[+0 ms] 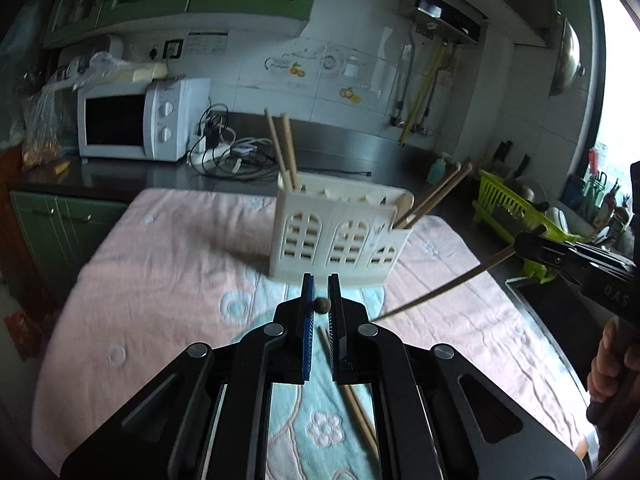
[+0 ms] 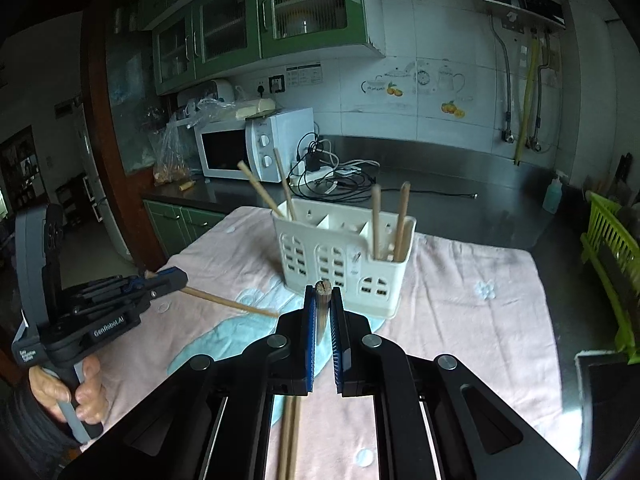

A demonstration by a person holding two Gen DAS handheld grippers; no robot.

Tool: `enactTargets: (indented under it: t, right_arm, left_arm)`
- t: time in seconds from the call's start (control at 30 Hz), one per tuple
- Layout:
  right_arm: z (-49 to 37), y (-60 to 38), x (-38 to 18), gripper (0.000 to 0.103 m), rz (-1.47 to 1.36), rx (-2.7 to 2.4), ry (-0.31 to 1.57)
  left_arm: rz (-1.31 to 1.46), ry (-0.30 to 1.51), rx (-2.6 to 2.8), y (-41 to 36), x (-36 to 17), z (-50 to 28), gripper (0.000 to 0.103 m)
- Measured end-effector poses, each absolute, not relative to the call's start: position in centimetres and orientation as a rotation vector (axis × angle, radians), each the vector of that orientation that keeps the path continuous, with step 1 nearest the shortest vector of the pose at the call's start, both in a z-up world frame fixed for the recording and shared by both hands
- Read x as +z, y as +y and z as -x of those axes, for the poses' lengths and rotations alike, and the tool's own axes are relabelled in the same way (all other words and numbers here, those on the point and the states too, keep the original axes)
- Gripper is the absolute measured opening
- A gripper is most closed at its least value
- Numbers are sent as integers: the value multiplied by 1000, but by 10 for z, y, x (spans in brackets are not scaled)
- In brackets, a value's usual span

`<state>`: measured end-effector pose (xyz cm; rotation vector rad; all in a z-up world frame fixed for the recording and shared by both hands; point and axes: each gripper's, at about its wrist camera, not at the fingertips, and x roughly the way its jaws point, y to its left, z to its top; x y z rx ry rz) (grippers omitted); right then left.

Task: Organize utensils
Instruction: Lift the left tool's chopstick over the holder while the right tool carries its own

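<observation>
Chopsticks fill both tools: the left gripper is pinched on one chopstick, the right gripper is clamped on another chopstick. Ahead on the pink towel stands the white utensil holder, with two chopsticks in each end compartment.

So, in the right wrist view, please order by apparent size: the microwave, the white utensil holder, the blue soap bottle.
1. Utensil holder, though it is nearest the camera.
2. Microwave, close in size, farther back.
3. Soap bottle, clearly smallest.
</observation>
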<state>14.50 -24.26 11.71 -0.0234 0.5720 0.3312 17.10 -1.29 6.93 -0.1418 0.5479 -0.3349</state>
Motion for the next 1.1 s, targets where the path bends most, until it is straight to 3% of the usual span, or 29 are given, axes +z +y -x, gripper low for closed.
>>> enactTargets:
  t: [0.6,1.1]
  right_arm:
    - [-180,-292,208,7,103,245,543]
    - [-237,-283,233,7,138,267,531]
  left_arm:
    - [67,466,-401,-41,166,-191,5]
    - [36,271,-357,-63,257,-232,5]
